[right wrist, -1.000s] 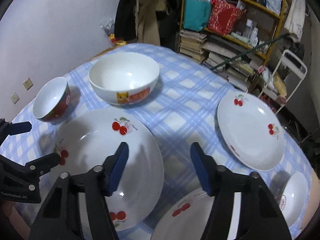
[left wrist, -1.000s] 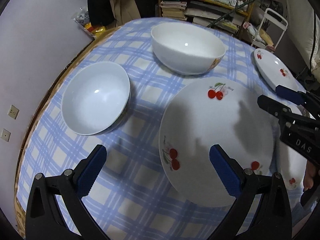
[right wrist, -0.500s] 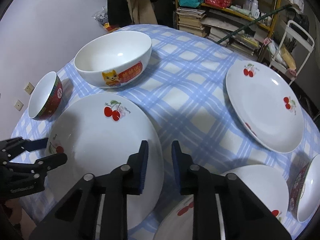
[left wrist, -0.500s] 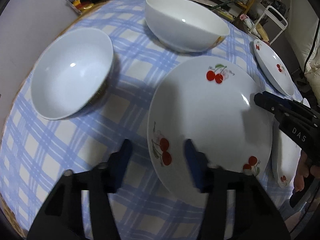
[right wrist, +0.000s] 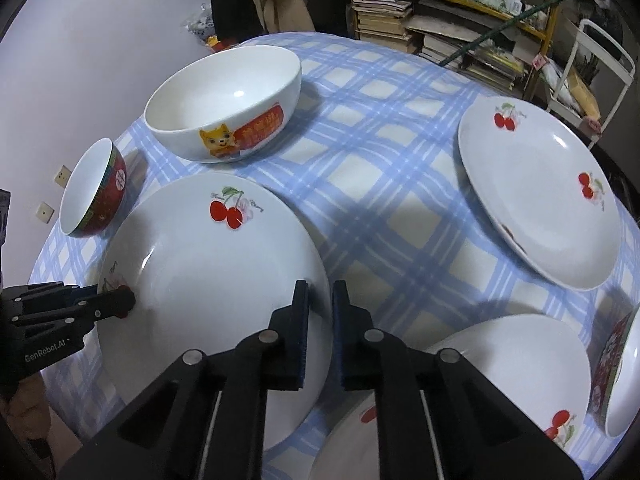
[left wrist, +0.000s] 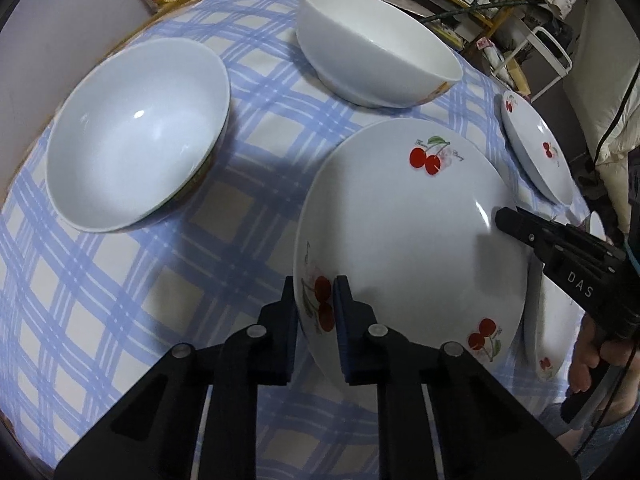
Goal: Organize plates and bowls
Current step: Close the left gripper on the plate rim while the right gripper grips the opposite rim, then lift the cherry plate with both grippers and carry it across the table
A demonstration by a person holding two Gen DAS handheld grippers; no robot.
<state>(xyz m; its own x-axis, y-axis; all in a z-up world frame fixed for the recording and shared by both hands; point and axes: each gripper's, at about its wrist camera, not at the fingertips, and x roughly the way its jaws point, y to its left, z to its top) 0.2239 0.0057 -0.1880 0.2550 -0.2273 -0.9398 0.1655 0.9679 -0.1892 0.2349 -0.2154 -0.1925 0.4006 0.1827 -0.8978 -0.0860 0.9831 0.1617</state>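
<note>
Since a second ago both pairs of fingers have narrowed from wide open onto opposite rims of the cherry plate (left wrist: 404, 216) on the checked worktop (left wrist: 120, 300): left gripper (left wrist: 314, 304) clamps its near-left edge, right gripper (right wrist: 320, 312) its right edge, both reaching low from the near side

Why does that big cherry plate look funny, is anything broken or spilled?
Nothing looks broken or spilled. The big cherry plate just has the left gripper and right gripper pinching opposite rims.
</note>
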